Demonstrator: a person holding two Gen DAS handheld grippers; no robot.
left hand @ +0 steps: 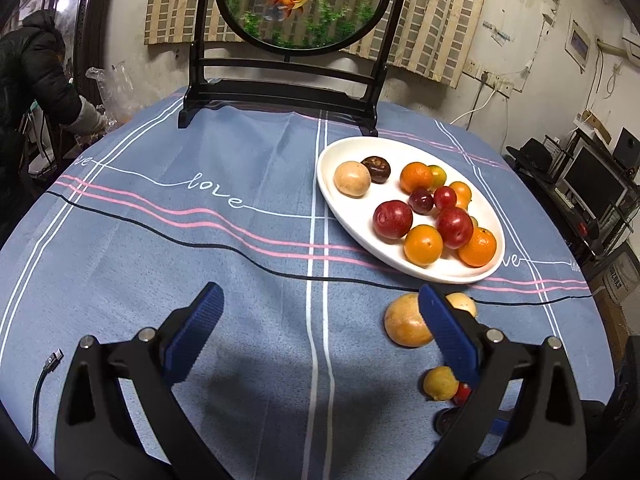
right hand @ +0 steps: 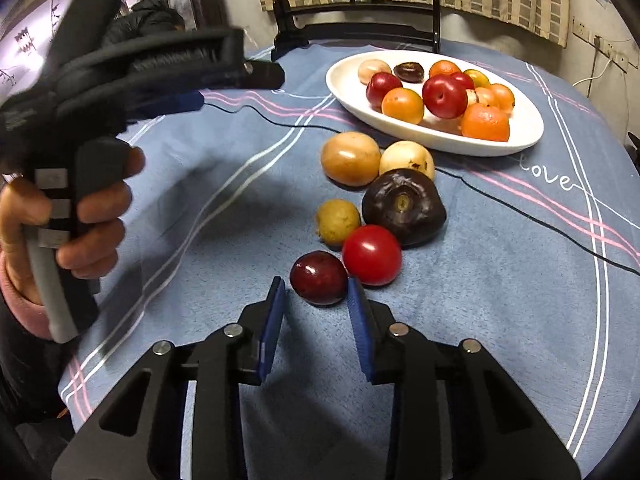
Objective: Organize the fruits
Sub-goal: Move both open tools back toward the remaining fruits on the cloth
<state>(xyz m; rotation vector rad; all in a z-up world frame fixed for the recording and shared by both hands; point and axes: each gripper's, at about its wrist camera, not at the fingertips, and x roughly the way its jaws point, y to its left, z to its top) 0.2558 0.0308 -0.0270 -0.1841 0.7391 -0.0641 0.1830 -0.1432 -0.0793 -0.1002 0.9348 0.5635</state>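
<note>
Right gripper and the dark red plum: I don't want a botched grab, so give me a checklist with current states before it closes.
1. Right gripper open: ok, jaws apart.
2. Dark red plum lined up: ok, it sits just ahead of the gap, not yet between the fingertips.
3. Room around the plum: not ok, the red tomato sits tight against it by the right fingertip.
4. Space on the white plate: ok, bare patch at its left end.
5. Left gripper out of the way: ok, open, empty, off to the left.
6. Black cable clear of the path to the plate: cannot tell.
</note>
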